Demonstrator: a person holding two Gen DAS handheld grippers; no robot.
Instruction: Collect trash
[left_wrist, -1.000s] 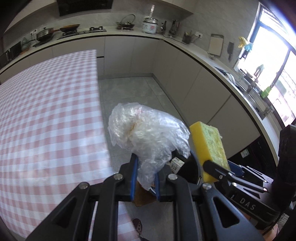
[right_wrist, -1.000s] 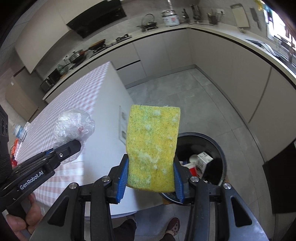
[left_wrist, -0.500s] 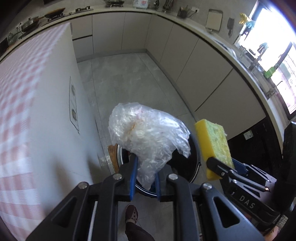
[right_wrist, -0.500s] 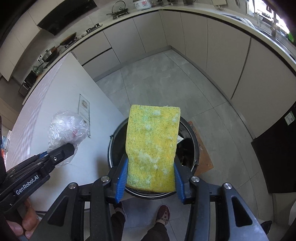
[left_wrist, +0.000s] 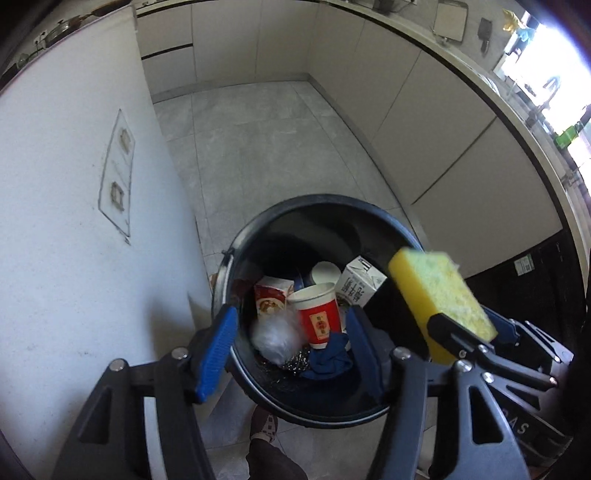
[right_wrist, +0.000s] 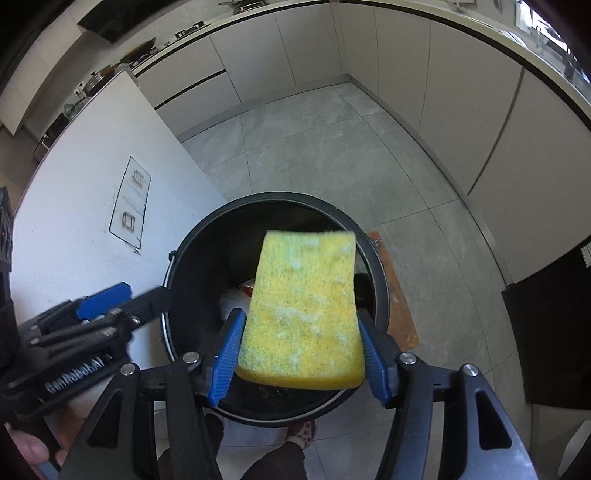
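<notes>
Both views look steeply down into a black trash bin (left_wrist: 236, 258) standing on the grey tile floor, in the lower middle of each frame.

The left hand-held gripper (left_wrist: 291, 347) has its blue pads spread and its jaws are opening, with nothing between them. Directly below the gap, a crumpled clear plastic bag (left_wrist: 275, 336) shows blurred inside the bin, lying on or just above the other rubbish; which of the two cannot be told. Around it are a red paper cup (left_wrist: 319, 317), a white carton (left_wrist: 360, 284), a red-printed box (left_wrist: 269, 299) and a dark blue cloth (left_wrist: 328, 360).

The right hand-held gripper (right_wrist: 299, 354) is over the bin's mouth, and its jaws are opening too. The yellow sponge (right_wrist: 303, 314) sits between the blue pads; a thin gap shows at the left pad, while on the right side contact cannot be settled. The sponge looks tilted, its far end over the bin opening.

As a judgement on progress: the bag's disposal appears done or all but done, and the sponge is at the point of release, not yet in the bin. Since it hangs above the opening, it should drop inside. Whether more trash waits elsewhere is not visible here; only the white side of the surface (left_wrist: 74, 184) shows at the left of the frame.
</notes>
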